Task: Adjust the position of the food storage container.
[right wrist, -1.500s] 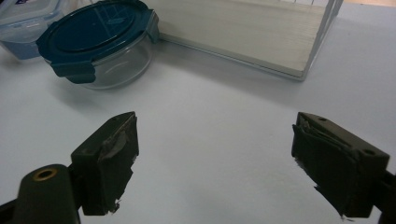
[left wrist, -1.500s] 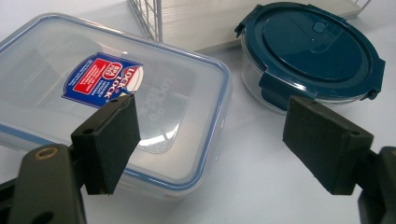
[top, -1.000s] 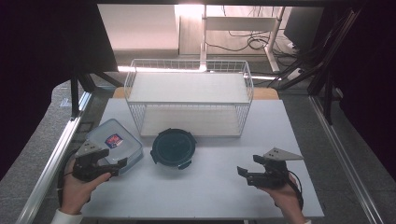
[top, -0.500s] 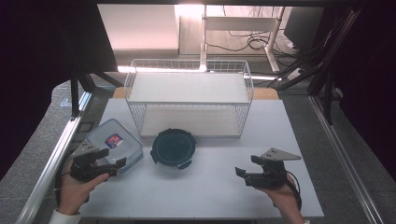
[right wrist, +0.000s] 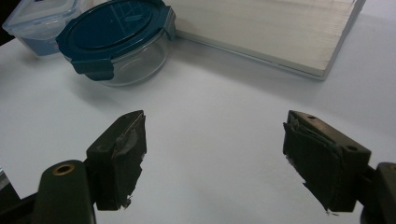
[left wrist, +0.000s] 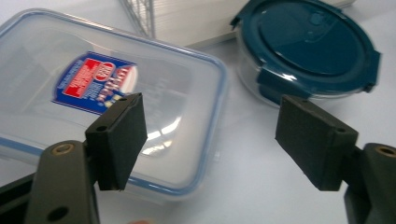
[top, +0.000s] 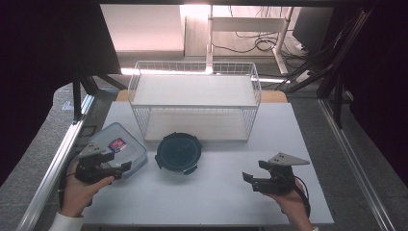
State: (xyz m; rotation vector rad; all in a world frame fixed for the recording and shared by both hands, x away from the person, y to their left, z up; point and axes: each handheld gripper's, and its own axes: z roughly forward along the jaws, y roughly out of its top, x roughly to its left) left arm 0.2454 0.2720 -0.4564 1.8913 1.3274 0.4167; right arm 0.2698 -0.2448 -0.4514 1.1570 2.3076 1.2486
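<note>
Wire basket (top: pixel 195 103), white, two-tier, at the table's (top: pixel 216 197) far middle. Round glass container with dark teal clip lid (top: pixel 178 152) just before it, shut.

Sticker: red and blue, on the clear rectangular container's lid (left wrist: pixel 107 93).
Its lettering: too blurred to read.

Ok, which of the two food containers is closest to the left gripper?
The rectangular clear container with the blue-edged lid and red-blue label, right at the left gripper. The round dark-teal-lidded container sits farther right, before the wire basket.
</note>
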